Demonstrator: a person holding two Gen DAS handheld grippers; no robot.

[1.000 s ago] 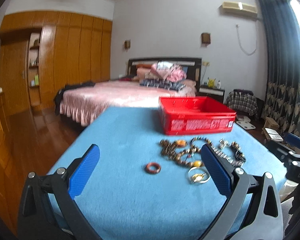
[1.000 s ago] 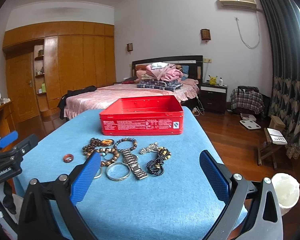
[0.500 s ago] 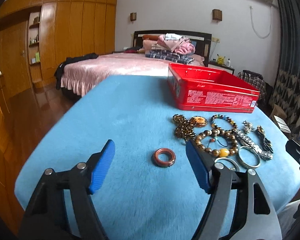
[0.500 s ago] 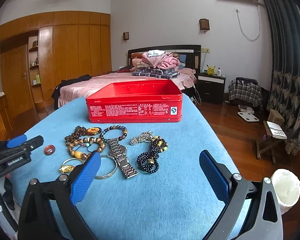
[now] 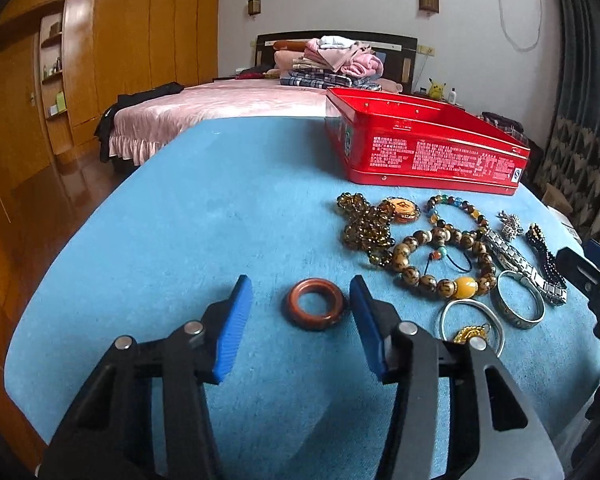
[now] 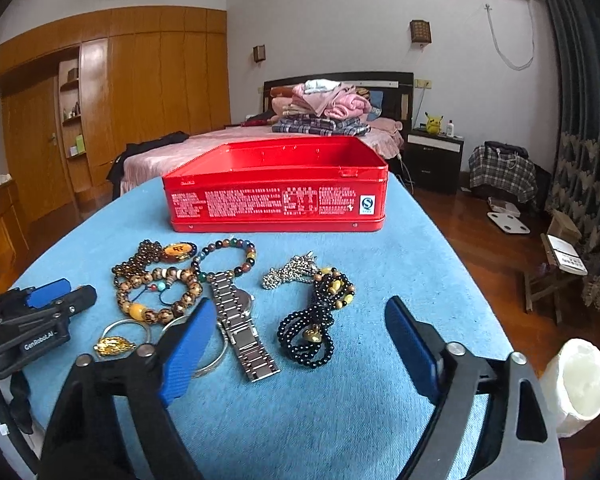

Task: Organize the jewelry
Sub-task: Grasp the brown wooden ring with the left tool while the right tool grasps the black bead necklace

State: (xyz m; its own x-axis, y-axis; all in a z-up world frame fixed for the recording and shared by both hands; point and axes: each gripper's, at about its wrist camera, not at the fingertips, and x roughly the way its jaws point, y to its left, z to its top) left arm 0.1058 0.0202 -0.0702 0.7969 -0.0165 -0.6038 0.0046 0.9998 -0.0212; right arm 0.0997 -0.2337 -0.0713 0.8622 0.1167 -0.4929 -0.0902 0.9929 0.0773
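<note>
A red-brown ring [image 5: 315, 309] lies on the blue cloth between the blue pads of my left gripper [image 5: 301, 292], which is open around it without touching. To its right lies a pile of jewelry: a wooden bead bracelet [image 5: 444, 264], a silver bangle [image 5: 518, 300], a metal watch [image 6: 240, 322] and black beads [image 6: 312, 328]. An open red tin box [image 6: 276, 196] stands behind them. My right gripper [image 6: 300, 320] is open and empty, low over the watch and black beads. The left gripper also shows in the right wrist view [image 6: 36, 308].
The blue cloth-covered table [image 5: 204, 208] drops off at its left, right and near edges. A white bin [image 6: 580, 380] stands on the floor at the right. A bed [image 5: 220, 108] and wooden wardrobes [image 5: 112, 56] are behind.
My left gripper has moved forward and down to the ring and narrowed around it. My right gripper has moved closer to the jewelry pile.
</note>
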